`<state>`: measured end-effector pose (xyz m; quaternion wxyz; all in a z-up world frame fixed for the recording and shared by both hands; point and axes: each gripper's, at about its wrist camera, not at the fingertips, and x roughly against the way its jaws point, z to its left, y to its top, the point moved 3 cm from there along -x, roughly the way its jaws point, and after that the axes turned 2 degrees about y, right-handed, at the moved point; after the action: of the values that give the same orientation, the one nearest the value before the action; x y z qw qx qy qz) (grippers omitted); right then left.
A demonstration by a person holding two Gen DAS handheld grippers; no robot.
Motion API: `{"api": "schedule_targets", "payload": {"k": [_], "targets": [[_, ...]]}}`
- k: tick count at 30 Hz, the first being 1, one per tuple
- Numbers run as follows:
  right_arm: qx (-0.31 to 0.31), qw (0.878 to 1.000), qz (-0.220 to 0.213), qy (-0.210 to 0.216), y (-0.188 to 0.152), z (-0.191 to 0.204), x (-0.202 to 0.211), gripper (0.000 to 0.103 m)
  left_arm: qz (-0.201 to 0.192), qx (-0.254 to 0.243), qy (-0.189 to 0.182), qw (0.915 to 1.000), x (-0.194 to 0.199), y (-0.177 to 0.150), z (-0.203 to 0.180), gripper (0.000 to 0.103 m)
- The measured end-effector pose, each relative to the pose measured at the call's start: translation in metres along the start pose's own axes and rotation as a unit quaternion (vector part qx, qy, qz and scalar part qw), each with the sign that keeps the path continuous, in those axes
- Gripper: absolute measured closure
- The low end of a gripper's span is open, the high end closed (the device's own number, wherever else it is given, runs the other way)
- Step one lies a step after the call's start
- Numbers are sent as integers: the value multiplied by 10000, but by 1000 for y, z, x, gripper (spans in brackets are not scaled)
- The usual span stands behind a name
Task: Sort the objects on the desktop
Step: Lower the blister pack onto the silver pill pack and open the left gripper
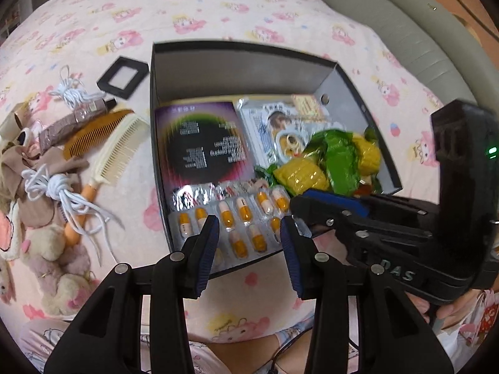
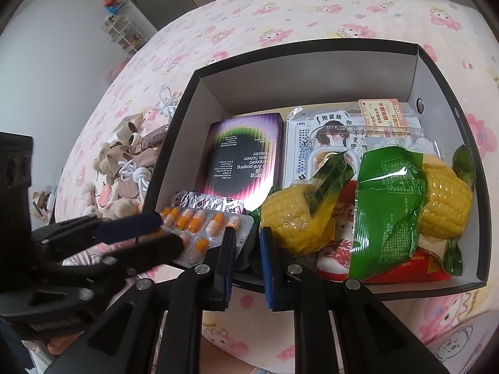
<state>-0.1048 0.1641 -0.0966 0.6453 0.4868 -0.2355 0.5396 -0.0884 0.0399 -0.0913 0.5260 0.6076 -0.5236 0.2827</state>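
Note:
A black open box (image 1: 243, 45) (image 2: 305, 46) sits on the pink bedspread. It holds a purple screen-protector pack (image 1: 202, 143) (image 2: 243, 155), card packets, bagged corn cobs (image 1: 299, 174) (image 2: 290, 218) and a blister pack of orange capsules (image 1: 246, 227) (image 2: 212, 227) in its near left corner. My left gripper (image 1: 249, 221) (image 2: 170, 232) hangs over the blister pack, part open; the pack is wider than the gap and the pads do not squeeze it. My right gripper (image 2: 248, 232) (image 1: 301, 201) is shut on the box's near wall, one finger inside, one outside.
Left of the box lie a brown comb (image 1: 93, 137), a cream comb (image 1: 115, 152), white cords (image 1: 59, 187), a brown tube (image 1: 75, 121), a black frame (image 1: 121, 74) and plush toys (image 1: 53, 265). A grey padded edge (image 1: 389, 31) runs at the back right. A person's hand (image 1: 452, 308) holds the right gripper.

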Motion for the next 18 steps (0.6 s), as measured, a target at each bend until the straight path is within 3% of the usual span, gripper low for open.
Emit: {"api": "schedule_targets", "payload": {"k": [6, 11, 18], "targets": [[57, 10000, 16, -11, 1, 1, 0, 89, 224, 196, -200, 9994, -13, -3, 5, 63], [14, 10000, -54, -81, 0, 1, 3, 88, -157, 165, -360, 9991, 1, 0, 3, 63], [86, 9990, -202, -398, 4, 6, 1, 88, -97, 293, -173, 9994, -11, 3, 10, 65]]}}
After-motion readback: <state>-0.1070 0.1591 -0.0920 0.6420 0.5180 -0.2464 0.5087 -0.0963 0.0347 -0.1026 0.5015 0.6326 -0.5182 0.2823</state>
